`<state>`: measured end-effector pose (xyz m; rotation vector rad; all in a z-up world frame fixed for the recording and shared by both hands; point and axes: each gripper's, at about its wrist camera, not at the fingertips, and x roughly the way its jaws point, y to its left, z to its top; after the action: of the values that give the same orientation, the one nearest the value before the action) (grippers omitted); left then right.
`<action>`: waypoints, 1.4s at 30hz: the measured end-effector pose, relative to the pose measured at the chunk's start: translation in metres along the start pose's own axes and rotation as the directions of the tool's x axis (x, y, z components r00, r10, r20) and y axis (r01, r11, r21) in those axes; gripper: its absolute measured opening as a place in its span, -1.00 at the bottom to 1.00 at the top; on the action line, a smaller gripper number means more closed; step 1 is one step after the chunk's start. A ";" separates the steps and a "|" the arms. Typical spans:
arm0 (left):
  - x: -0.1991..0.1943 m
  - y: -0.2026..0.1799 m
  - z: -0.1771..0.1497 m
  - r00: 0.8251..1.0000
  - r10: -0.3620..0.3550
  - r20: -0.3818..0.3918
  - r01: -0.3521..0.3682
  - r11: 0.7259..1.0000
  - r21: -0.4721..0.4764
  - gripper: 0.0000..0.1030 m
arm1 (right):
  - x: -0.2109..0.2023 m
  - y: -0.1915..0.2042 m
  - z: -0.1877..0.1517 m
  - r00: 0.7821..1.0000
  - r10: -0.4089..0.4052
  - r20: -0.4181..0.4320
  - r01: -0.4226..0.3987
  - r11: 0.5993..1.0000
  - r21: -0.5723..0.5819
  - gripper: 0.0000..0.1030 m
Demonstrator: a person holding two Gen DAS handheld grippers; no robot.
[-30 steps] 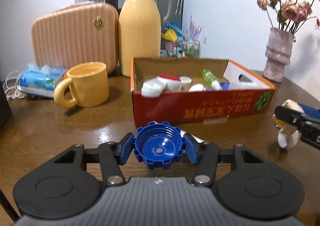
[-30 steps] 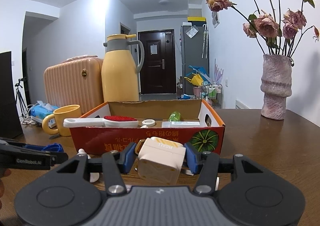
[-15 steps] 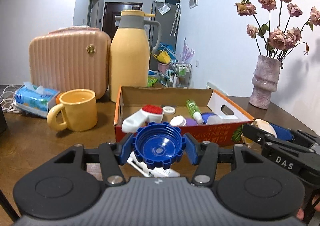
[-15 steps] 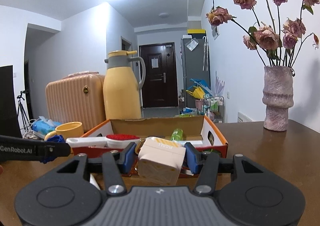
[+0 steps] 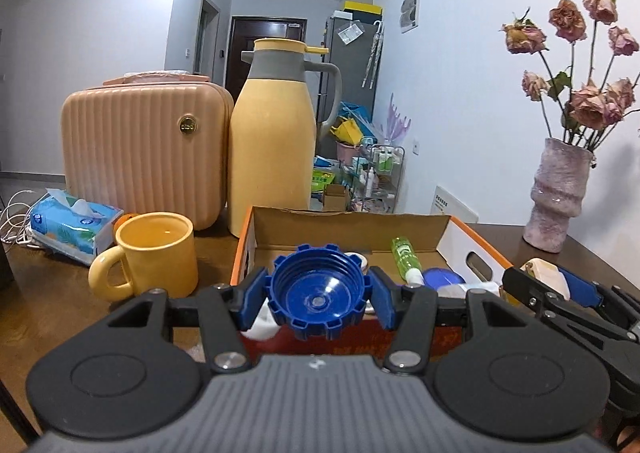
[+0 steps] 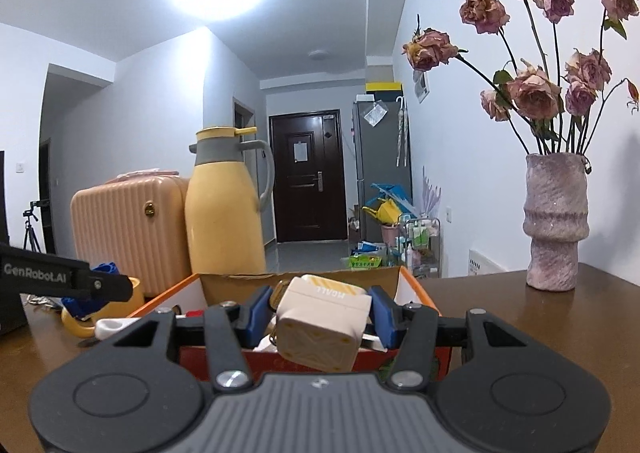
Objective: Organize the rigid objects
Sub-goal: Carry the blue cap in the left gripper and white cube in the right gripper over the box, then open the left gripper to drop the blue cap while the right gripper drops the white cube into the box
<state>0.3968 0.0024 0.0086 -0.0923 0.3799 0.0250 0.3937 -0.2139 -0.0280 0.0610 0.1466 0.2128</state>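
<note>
My blue cap (image 5: pixel 318 299) hides part of the box (image 5: pixel 472 249) behind it, so I cannot tell what the white thing (image 5: pixel 260 323) at its lower left is. My cream block (image 6: pixel 322 323) covers the box middle in the right view; the brass piece (image 6: pixel 280 295) behind it stays unidentifiable. My right gripper (image 5: pixel 560 295) is cut off by the left view's right edge. My left gripper (image 6: pixel 94 283) runs off the right view's left edge and covers most of the mug (image 6: pixel 134 299). The small bottles on the far rack (image 5: pixel 380 165) are too small to read.
</note>
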 end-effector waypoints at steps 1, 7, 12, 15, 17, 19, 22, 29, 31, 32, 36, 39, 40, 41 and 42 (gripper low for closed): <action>0.004 -0.001 0.001 1.000 0.003 0.000 -0.003 1.000 -0.002 0.07 | 0.003 -0.001 0.000 1.000 -0.003 0.000 0.003 1.000 0.004 0.00; 0.025 -0.008 0.011 1.000 0.004 0.013 -0.003 1.000 -0.013 0.07 | 0.025 -0.008 0.006 1.000 -0.021 0.011 0.021 0.999 0.024 0.00; 0.042 -0.015 0.018 1.000 0.006 0.019 -0.005 1.000 -0.016 0.07 | 0.043 -0.014 0.013 0.999 -0.031 0.017 0.030 0.998 0.046 0.00; 0.054 -0.016 0.022 1.000 0.014 0.017 -0.013 1.000 -0.027 0.07 | 0.055 -0.016 0.016 0.999 -0.029 0.015 0.028 0.998 0.053 0.00; 0.062 -0.017 0.024 1.000 0.022 0.012 -0.022 0.999 -0.031 0.07 | 0.062 -0.017 0.017 0.999 -0.033 0.015 0.032 0.998 0.054 0.00; 0.071 -0.017 0.025 0.999 0.036 -0.001 -0.036 0.999 -0.037 0.07 | 0.069 -0.018 0.018 0.999 -0.035 0.012 0.034 0.998 0.057 0.00; 0.084 -0.016 0.028 0.999 0.037 -0.020 -0.038 0.998 -0.044 0.07 | 0.080 -0.019 0.019 0.999 -0.037 0.008 0.037 0.998 0.055 0.00; 0.106 -0.017 0.033 0.998 0.048 -0.039 -0.049 0.998 -0.043 0.07 | 0.103 -0.018 0.022 0.999 -0.031 -0.021 0.032 0.999 0.036 0.00; 0.111 -0.017 0.034 0.998 0.052 -0.043 -0.053 0.998 -0.039 0.07 | 0.110 -0.018 0.022 0.999 -0.027 -0.032 0.028 0.999 0.030 0.00; 0.114 -0.018 0.034 0.997 0.055 -0.047 -0.057 0.998 -0.035 0.07 | 0.113 -0.017 0.021 0.999 -0.025 -0.037 0.026 0.999 0.028 0.00; 0.124 -0.019 0.034 0.996 0.067 -0.064 -0.069 0.997 -0.022 0.07 | 0.122 -0.015 0.020 0.998 -0.014 -0.058 0.015 1.000 0.022 0.00; 0.130 -0.020 0.033 0.994 0.078 -0.074 -0.079 0.997 -0.010 0.07 | 0.128 -0.014 0.020 0.997 -0.010 -0.074 0.010 1.000 0.009 0.00; 0.131 -0.020 0.033 0.994 0.080 -0.077 -0.081 0.997 -0.007 0.07 | 0.129 -0.014 0.019 0.997 -0.009 -0.079 0.009 1.000 0.006 0.00; 0.132 -0.020 0.033 0.994 0.081 -0.079 -0.082 0.997 -0.006 0.07 | 0.131 -0.014 0.019 0.996 -0.006 -0.085 0.007 1.000 0.003 0.00; 0.133 -0.020 0.033 0.993 0.083 -0.082 -0.084 0.996 -0.004 0.07 | 0.132 -0.014 0.019 0.996 -0.004 -0.090 0.004 1.000 0.001 0.00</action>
<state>0.5329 -0.0134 -0.0088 -0.0852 0.4651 0.1054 0.5270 -0.2000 -0.0290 0.0525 0.2370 0.2114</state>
